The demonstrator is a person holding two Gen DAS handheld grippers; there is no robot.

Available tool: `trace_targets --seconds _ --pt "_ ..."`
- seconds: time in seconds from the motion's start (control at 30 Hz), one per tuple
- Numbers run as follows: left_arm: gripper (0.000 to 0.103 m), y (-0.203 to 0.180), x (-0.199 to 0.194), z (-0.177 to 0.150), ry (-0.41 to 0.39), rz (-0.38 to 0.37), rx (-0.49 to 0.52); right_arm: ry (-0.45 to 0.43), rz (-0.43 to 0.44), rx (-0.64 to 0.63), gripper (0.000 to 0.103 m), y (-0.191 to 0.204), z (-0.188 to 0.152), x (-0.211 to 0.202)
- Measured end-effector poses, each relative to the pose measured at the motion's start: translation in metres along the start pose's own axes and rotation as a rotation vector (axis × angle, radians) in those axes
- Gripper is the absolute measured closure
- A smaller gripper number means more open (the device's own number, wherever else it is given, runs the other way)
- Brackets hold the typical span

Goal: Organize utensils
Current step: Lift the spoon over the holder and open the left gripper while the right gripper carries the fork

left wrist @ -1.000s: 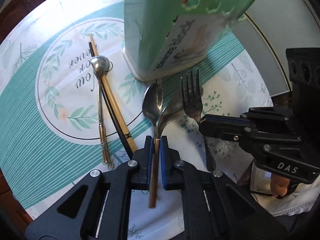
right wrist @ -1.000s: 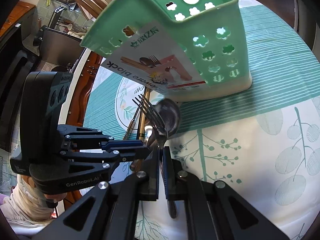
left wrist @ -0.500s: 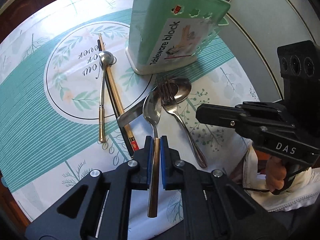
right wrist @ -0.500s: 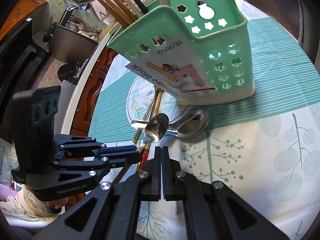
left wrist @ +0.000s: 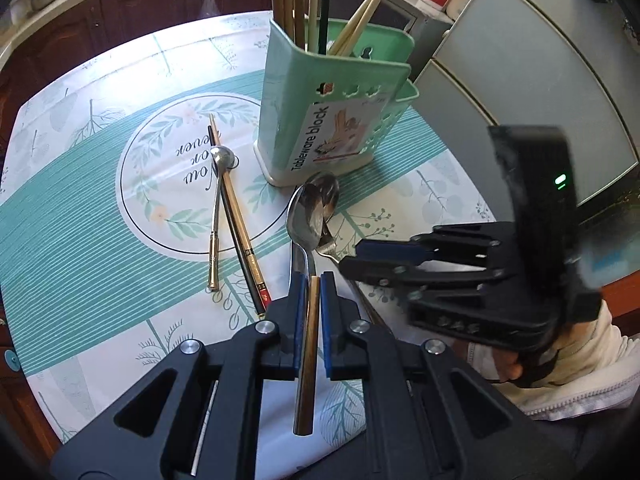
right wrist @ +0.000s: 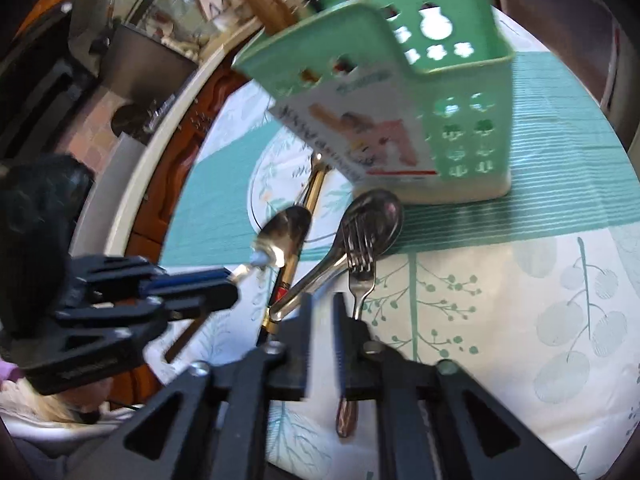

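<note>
Your left hand-held gripper (left wrist: 309,280) is clamped on a spoon (left wrist: 304,216), lifted near the green holder (left wrist: 320,120). Your right hand-held gripper (right wrist: 322,308) sits parted, empty, fork (right wrist: 360,256) lying just ahead on the tabletop (right wrist: 520,300).

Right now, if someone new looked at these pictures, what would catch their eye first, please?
Probably the mint-green utensil holder, standing on the patterned tablecloth with chopsticks sticking up out of it. Next, the left gripper, clamped on a spoon in front of the holder. The right gripper stands open over a fork resting across a larger spoon.
</note>
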State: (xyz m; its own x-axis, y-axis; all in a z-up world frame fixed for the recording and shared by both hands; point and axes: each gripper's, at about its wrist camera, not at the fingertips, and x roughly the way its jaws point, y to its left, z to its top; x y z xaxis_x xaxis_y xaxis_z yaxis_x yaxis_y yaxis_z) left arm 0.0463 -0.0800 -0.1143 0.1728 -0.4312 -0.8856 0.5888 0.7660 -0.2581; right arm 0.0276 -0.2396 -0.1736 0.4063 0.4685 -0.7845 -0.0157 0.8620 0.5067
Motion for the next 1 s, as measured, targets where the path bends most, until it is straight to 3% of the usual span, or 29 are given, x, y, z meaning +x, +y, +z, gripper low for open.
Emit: trace_targets --seconds 0.3,0.47,0.53,0.6,0.73,0.83,1.0 --pt "0.098 0.003 -0.031 -0.006 -0.094 -0.019 -0.020 0.113 -0.242 -0.121 0.082 0.024 -0.005 0.038" --pt "0.098 0.007 -0.046 -0.006 -0.132 -0.027 -0.039 0.147 -0.433 -0.256 0.096 0.047 -0.008 0.050" --pt "0.098 0.008 -0.053 -0.005 -0.156 -0.028 -0.040 0.157 -0.466 -0.303 0.099 0.054 -0.009 0.052" --pt "0.098 0.004 -0.062 -0.004 -0.187 -0.023 -0.031 0.169 -0.430 -0.264 0.099 0.050 -0.007 0.048" --pt "0.098 -0.007 -0.081 0.002 -0.275 -0.027 -0.006 0.110 -0.184 -0.101 0.099 0.027 -0.001 0.015" --pt "0.098 -0.020 -0.093 0.015 -0.345 -0.039 0.009 -0.017 -0.052 -0.045 0.099 0.016 -0.002 -0.026" --pt "0.098 -0.044 -0.102 0.051 -0.465 -0.078 0.035 -0.240 0.003 0.015 0.099 0.002 0.009 -0.090"
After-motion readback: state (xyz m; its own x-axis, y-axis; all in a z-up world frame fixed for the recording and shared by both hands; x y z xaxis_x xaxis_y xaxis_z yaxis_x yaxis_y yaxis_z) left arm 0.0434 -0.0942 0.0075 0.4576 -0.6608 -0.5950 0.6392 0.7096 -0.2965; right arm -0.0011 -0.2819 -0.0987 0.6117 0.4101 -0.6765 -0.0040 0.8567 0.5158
